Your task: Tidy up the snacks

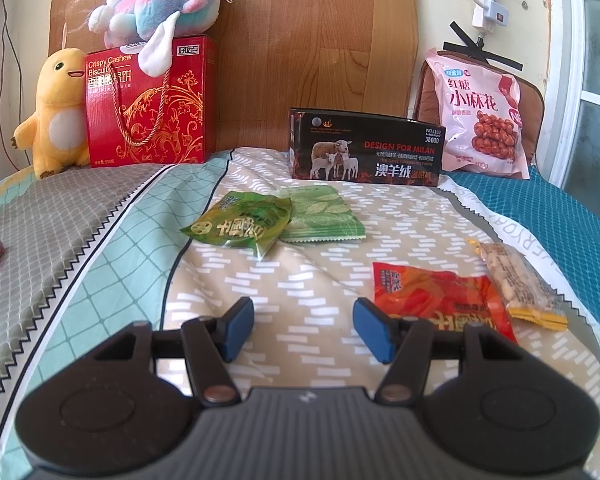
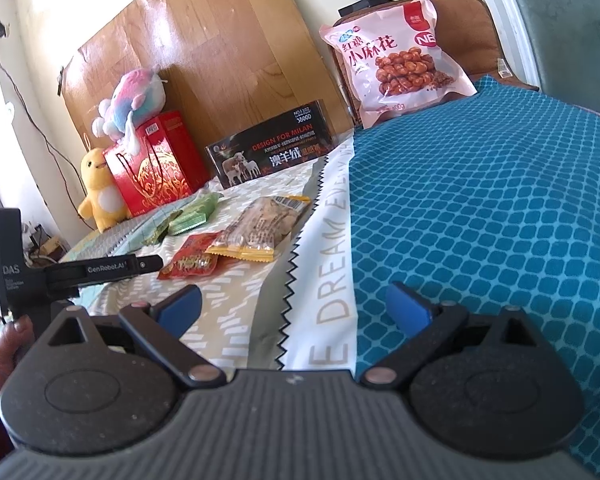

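Several small snack packets lie on the bed. A dark green packet (image 1: pixel 238 226) overlaps a light green packet (image 1: pixel 320 216) at the middle. A red packet (image 1: pixel 440 300) and a clear yellow-edged peanut packet (image 1: pixel 516 280) lie to the right. My left gripper (image 1: pixel 303 330) is open and empty, just above the sheet, with its right pad (image 1: pixel 370 326) at the red packet's left edge. My right gripper (image 2: pixel 294 310) is open and empty, nearer than the red packet (image 2: pixel 192 262) and peanut packet (image 2: pixel 260 222). The green packets (image 2: pixel 188 218) lie beyond.
A black box (image 1: pixel 364 150) stands upright at the back middle. A red biscuit box (image 1: pixel 148 104) with plush toys stands back left. A large pink snack bag (image 1: pixel 480 116) leans on a brown cushion back right. A teal blanket (image 2: pixel 480 220) covers the bed's right side.
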Action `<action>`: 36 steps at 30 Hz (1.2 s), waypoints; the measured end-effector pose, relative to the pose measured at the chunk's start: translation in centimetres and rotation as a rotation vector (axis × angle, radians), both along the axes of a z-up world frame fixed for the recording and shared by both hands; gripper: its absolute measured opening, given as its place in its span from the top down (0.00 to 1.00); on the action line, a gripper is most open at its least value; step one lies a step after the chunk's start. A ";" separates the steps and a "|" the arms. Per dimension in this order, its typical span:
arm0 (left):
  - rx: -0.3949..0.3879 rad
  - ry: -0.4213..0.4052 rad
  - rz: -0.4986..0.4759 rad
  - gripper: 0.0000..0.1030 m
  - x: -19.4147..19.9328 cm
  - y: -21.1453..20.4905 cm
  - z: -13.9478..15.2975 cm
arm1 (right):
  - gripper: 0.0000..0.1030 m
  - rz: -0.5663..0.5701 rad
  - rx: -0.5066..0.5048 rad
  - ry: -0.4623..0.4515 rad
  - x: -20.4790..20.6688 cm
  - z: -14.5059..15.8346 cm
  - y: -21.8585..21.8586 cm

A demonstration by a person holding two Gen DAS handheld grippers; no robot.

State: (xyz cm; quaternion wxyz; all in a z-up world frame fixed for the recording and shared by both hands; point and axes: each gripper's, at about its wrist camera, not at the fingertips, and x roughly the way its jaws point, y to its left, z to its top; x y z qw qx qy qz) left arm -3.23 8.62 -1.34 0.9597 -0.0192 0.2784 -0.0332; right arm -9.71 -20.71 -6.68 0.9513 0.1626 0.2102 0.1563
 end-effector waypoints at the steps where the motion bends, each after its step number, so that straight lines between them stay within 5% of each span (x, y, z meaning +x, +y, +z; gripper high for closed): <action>1: -0.010 -0.001 -0.001 0.45 0.0 0.1 0.0 | 0.03 0.002 -0.015 -0.001 0.2 0.0 0.1; 9: -0.123 -0.015 -0.005 0.44 -0.4 1.6 0.1 | 0.13 0.000 -0.114 -0.024 0.7 0.1 0.6; 11: -0.141 -0.022 -0.009 0.44 -0.7 1.9 0.1 | 0.38 0.012 -0.128 -0.018 0.9 0.3 0.5; 16: -0.226 -0.039 -0.031 0.48 -2.1 3.1 1.2 | 0.54 0.050 -0.132 -0.011 2.7 1.8 0.3; 21: -0.190 -0.072 -0.117 0.48 -2.7 1.5 3.9 | 0.54 0.134 -0.180 -0.053 4.7 3.6 1.7; 28: -0.193 0.075 -0.347 0.48 1.7 -3.7 5.0 | 0.53 0.243 -0.244 0.008 7.3 3.0 2.9; 36: -0.088 0.227 -0.447 0.49 6.3 -8.4 2.9 | 0.45 0.372 -0.411 -0.013 8.5 2.2 4.3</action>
